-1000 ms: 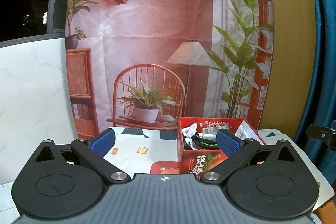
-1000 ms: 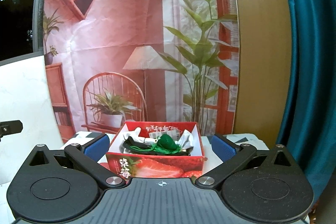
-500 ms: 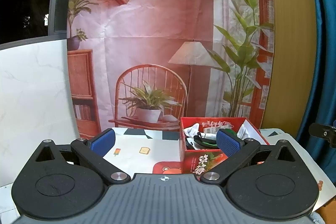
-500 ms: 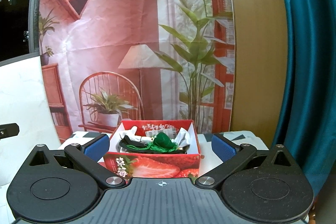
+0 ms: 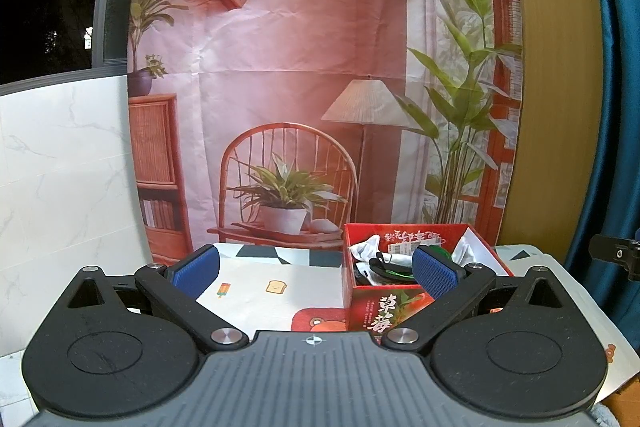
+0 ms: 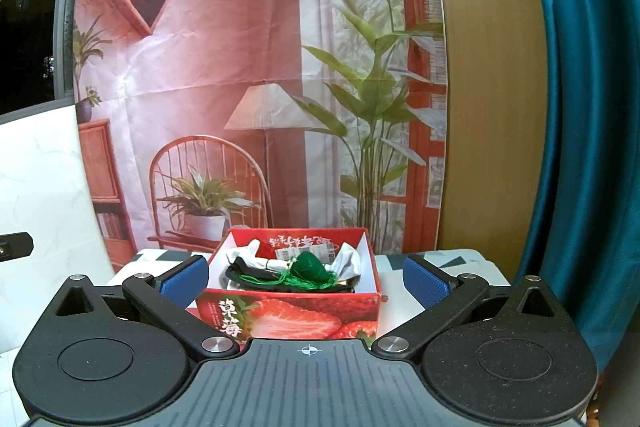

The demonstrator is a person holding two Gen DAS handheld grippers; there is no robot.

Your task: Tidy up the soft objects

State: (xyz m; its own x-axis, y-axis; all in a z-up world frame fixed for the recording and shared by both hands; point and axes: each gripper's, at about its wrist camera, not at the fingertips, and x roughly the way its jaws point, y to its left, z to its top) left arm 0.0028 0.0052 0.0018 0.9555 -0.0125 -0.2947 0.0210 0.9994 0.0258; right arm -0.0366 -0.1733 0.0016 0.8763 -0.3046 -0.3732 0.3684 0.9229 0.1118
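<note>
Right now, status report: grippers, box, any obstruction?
Left gripper open, empty. Right gripper open, empty, facing red strawberry box. Green tasselled pouch and white cloths lie inside the box. Nothing between grippers and box.

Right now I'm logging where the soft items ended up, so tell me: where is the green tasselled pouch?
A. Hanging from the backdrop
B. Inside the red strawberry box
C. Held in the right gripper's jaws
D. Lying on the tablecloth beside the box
B: the green tasselled pouch lies inside the red strawberry box, on top of white cloth and black straps.
</note>
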